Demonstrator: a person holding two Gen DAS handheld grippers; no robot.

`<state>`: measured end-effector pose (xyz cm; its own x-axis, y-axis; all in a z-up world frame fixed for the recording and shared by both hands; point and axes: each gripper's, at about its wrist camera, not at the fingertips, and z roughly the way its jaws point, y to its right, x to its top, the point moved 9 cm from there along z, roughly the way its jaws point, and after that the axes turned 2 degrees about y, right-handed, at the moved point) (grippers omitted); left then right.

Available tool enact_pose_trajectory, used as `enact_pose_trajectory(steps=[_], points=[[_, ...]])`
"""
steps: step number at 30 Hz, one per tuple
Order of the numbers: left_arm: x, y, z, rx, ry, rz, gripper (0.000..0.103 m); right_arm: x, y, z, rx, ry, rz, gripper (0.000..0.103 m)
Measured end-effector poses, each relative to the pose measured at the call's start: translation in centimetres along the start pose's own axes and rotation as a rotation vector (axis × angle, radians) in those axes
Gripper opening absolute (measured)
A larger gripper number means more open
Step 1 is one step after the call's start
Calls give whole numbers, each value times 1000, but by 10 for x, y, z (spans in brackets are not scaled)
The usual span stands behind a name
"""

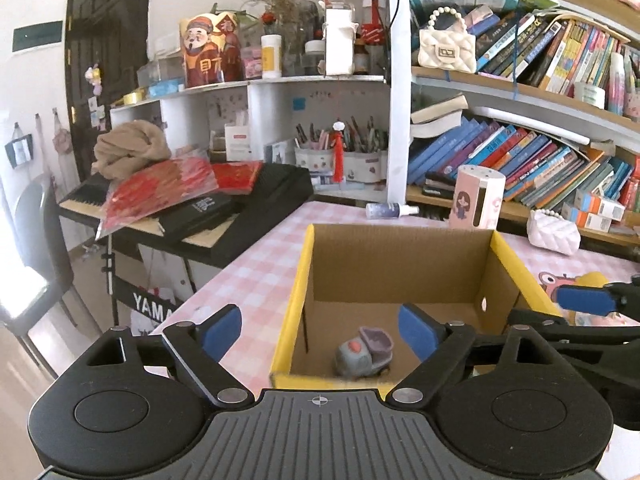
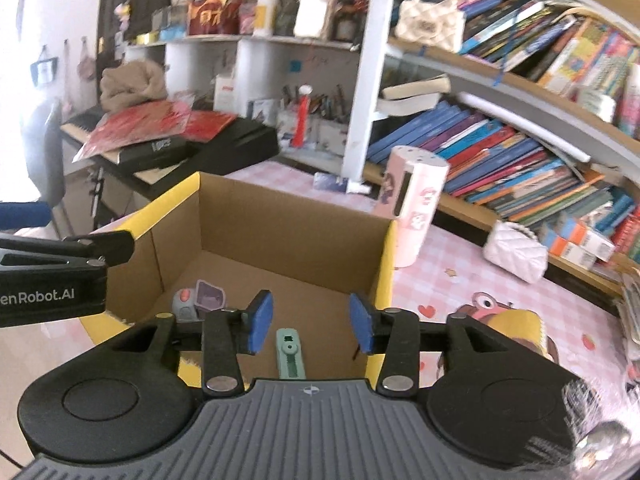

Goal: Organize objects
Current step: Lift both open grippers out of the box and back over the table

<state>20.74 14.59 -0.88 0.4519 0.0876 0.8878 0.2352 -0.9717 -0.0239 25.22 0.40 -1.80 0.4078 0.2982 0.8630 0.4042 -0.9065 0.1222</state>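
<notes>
An open cardboard box with yellow rims stands on the pink checked table. A grey and purple toy truck lies on the box floor. A green utility knife lies in the box below my right gripper. My left gripper is open and empty over the box's near left edge. My right gripper is open and empty above the box, the knife showing between its fingers but below them. The right gripper's blue pad shows at the right edge of the left wrist view.
A pink cylindrical container, a small spray bottle and a white quilted purse stand behind the box. Bookshelves rise at the back right. A keyboard with red packets stands left. A yellow cartoon item lies right.
</notes>
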Motion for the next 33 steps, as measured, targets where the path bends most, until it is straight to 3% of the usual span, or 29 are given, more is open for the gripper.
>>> enact_pose_trajectory(steps=[6, 21, 29, 33], points=[[-24, -5, -18, -19, -37, 6, 88, -22, -11, -26, -43, -15, 4, 49], [-82, -13, -76, -48, -121, 34, 88, -88, -36, -81, -107, -146, 60, 60], [-101, -5, -102, -74, -136, 87, 89, -115, -39, -114, -135, -162, 93, 78], [-109, 5, -109, -105, -145, 110, 89, -129, -35, -129, -162, -177, 124, 79]])
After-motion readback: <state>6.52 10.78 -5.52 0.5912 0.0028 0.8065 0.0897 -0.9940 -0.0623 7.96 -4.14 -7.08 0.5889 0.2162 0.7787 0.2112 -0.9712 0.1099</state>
